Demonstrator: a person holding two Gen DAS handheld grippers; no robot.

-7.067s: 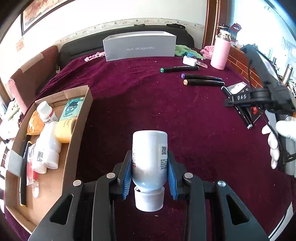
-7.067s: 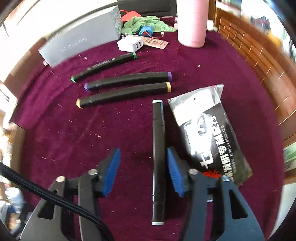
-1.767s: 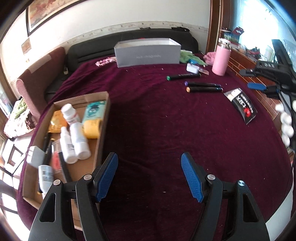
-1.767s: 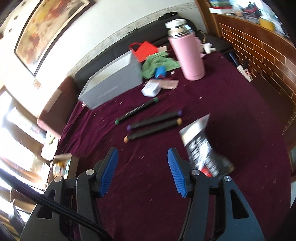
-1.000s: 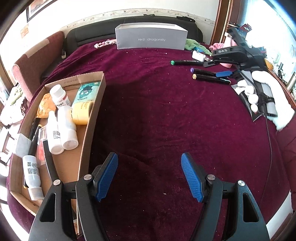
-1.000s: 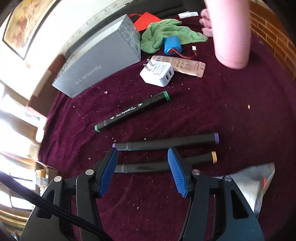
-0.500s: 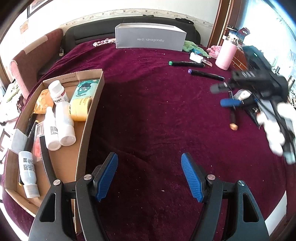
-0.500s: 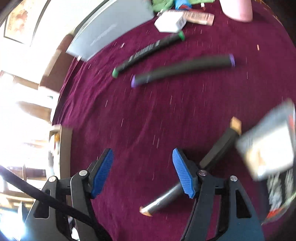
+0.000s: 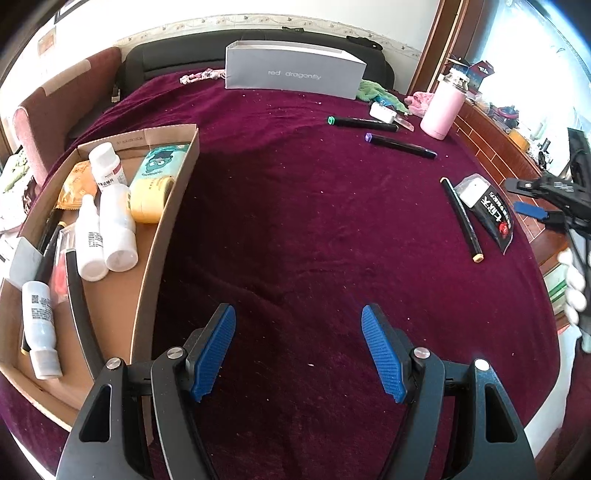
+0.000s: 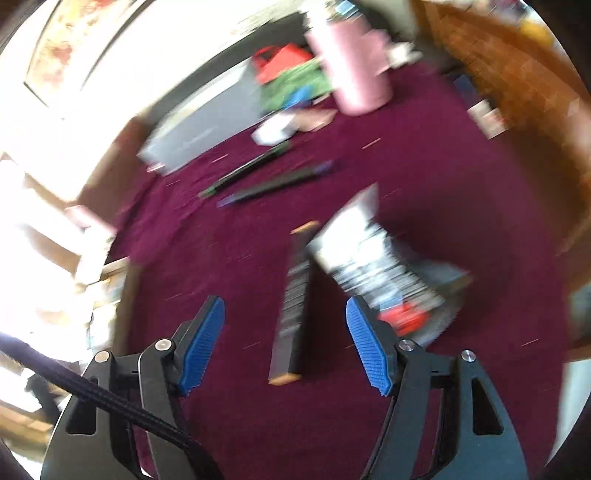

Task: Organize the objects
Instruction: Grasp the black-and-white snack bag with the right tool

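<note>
Right wrist: marker (image 10: 293, 299) between claw (image 10: 284, 345).

Place: home living room | Signs: table under maroon velvet cloth (image 9: 295, 229); black sofa (image 9: 177, 62) and padded armchair (image 9: 55, 107) along wall; framed picture (image 10: 70, 44); wallpaper border (image 9: 207, 31); brick ledge (image 9: 491, 136); pink flask (image 9: 441, 110)

A broad bare stretch of maroon cloth on the worktop (image 9: 295, 236) lies open through the middle. The cardboard tray (image 9: 168, 236) walls off the left edge. To the right, the orange-capped marker (image 9: 461, 218) lies just beside the black packet (image 9: 493, 210). Farther back, two markers (image 9: 400, 146), the pink bottle (image 9: 441, 110) and the grey box (image 9: 291, 72) crowd the rear.
</note>
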